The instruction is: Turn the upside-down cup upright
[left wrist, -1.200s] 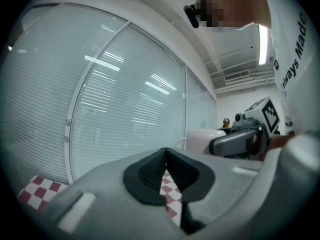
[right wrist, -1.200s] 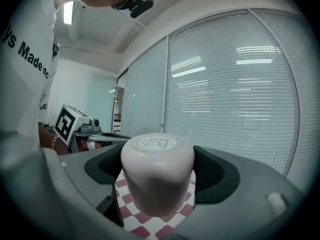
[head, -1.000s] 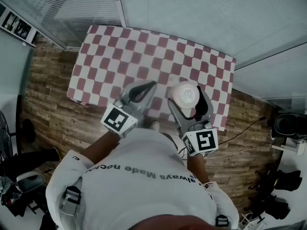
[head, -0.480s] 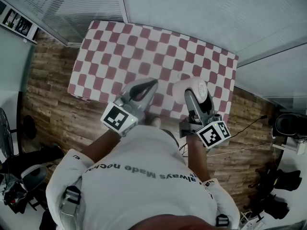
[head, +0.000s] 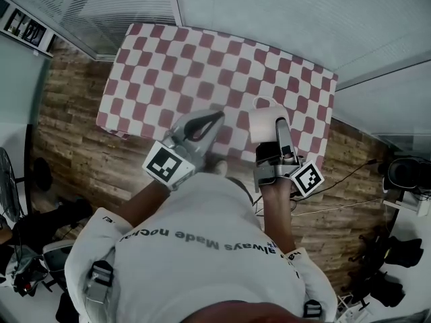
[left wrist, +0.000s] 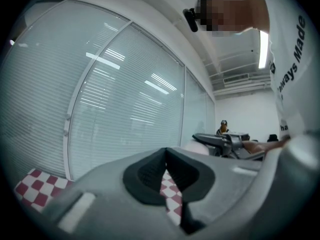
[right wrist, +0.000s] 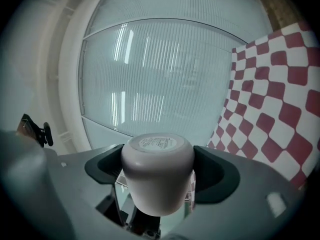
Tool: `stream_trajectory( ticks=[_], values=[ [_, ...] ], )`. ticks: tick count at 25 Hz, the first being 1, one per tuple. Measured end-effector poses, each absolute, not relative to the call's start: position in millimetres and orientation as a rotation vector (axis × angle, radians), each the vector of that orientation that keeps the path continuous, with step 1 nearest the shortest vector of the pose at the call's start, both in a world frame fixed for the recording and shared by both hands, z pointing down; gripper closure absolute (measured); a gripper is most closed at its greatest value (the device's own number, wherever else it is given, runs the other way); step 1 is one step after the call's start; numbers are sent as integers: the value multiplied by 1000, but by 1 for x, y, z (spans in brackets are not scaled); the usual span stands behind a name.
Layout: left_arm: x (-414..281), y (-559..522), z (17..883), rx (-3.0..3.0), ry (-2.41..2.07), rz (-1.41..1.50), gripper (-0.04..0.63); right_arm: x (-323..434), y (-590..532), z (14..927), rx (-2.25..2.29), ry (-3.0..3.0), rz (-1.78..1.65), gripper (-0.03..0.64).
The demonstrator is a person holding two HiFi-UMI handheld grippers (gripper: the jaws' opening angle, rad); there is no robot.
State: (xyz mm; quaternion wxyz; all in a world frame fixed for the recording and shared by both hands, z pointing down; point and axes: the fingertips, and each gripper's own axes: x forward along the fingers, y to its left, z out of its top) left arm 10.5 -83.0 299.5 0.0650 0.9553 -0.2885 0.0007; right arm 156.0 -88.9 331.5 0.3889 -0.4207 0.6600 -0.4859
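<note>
Wood-plank flooring point(head: 67, 133) lay beneath the person, whose white shirt point(head: 195, 247) filled the lower head view. Both grippers were held out over the near edge of a table covered in a red-and-white checked cloth point(head: 202, 66). The left gripper point(left wrist: 166, 171) had its jaws pressed together with nothing between them. The right gripper point(head: 277, 125) was rolled onto its side, jaws spread wide and clamped on the white cup point(right wrist: 157, 169), dark pads against opposite walls. The cup's labelled base faced away from the gripper body, and the cup sat over the near right part of the cloth. Contact with the cloth could not be established. Glass partitions with blinds point(head: 269, 12) stood beyond the table.
</note>
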Motion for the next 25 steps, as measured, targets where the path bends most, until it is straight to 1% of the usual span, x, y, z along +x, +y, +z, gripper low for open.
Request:
stream_trajectory(
  ticks=[2, 3, 4, 6, 7, 12, 19, 25],
  values=[
    [11, -81, 303, 2881, -861, 22, 591, 155, -88, 335, -1071, 1670, -1246, 186],
    [12, -79, 303, 2885, -845, 27, 568, 155, -88, 336, -1074, 1672, -1244, 186],
    [14, -76, 304, 2889, -819, 30, 530, 154, -88, 336, -1076, 1674, -1242, 186],
    [21, -67, 306, 2900, -738, 40, 429, 154, -88, 336, -1073, 1667, -1242, 186],
    [24, -61, 307, 2905, -691, 34, 404, 154, -88, 336, -1072, 1663, -1243, 186],
    [44, -38, 314, 2924, -533, 46, 399, 152, -87, 335, -1068, 1653, -1242, 186],
    [67, -29, 323, 2930, -440, 75, 399, 150, -87, 337, -1056, 1610, -1257, 186],
    [78, -29, 327, 2937, -412, 101, 426, 147, -85, 337, -1018, 1582, -1272, 186]
  ],
)
